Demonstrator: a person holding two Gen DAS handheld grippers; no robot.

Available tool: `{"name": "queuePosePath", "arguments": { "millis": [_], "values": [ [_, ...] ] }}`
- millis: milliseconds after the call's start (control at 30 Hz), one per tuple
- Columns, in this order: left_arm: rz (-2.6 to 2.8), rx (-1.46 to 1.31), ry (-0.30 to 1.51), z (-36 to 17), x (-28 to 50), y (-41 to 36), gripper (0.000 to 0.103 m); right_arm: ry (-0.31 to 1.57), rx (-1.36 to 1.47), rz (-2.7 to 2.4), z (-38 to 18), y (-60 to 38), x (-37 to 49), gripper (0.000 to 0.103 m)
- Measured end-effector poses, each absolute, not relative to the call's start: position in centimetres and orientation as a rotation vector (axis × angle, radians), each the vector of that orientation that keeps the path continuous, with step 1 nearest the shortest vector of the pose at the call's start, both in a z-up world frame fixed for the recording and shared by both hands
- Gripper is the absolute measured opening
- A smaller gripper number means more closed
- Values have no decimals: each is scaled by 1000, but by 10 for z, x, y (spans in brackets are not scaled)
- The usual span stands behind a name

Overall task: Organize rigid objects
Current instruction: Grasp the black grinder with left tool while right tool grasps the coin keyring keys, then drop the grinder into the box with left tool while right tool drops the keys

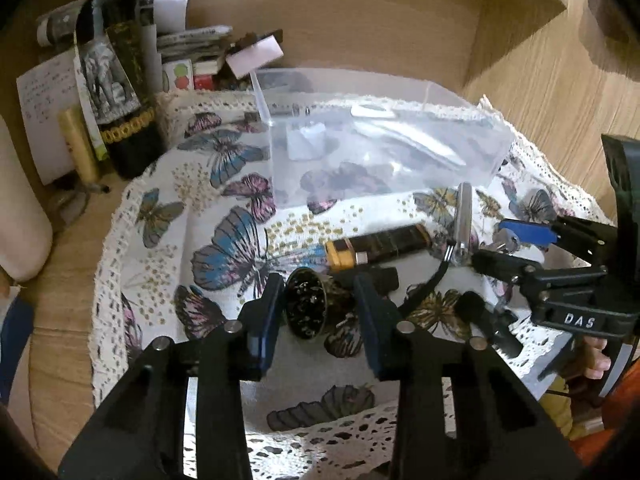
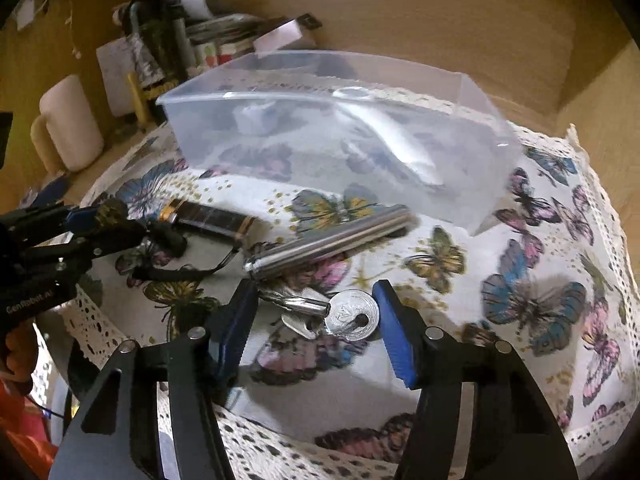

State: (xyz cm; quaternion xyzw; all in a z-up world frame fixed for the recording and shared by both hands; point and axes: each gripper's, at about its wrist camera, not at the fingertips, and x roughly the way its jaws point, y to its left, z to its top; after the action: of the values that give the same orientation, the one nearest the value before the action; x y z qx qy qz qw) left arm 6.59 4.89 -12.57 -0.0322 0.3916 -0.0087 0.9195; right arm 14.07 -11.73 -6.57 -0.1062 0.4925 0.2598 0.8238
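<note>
A clear plastic box (image 1: 380, 140) (image 2: 340, 128) stands on a butterfly cloth (image 1: 192, 208). My left gripper (image 1: 318, 304) is open, its jaws either side of a small dark round cup (image 1: 308, 308) lying on its side. Behind it lies a dark flashlight (image 1: 380, 246) (image 2: 208, 220) with a wrist strap. My right gripper (image 2: 314, 312) is open around a bunch of silver keys (image 2: 344, 314). It also shows in the left wrist view (image 1: 508, 244). A silver metal tube (image 2: 332, 240) (image 1: 464, 216) lies just beyond the keys.
A dark wine bottle (image 1: 116, 80), papers and small boxes (image 1: 188, 52) stand at the back left. A cream mug (image 2: 68, 124) stands left of the cloth. A wooden shelf wall (image 1: 520, 32) rises at the right.
</note>
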Motion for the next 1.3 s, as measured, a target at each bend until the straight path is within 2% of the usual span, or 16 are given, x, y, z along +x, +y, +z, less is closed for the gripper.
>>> {"name": "queuePosePath", "arguments": {
  "millis": [400,900,1100,1300],
  "values": [
    [-7,-50,668,-80,72,45,36,848,-164,473,-4,-154,153,56],
    [-12,-38,565,-34,120,42,36,650,-145,513,53,-127,207,56],
    [-6,-62,612,-38,154,50,36,682,-151,570,40,-103,226,56],
    [-19,-76,697,-61,179,56,36,808,-156,610,1,-86,243,56]
  ]
}}
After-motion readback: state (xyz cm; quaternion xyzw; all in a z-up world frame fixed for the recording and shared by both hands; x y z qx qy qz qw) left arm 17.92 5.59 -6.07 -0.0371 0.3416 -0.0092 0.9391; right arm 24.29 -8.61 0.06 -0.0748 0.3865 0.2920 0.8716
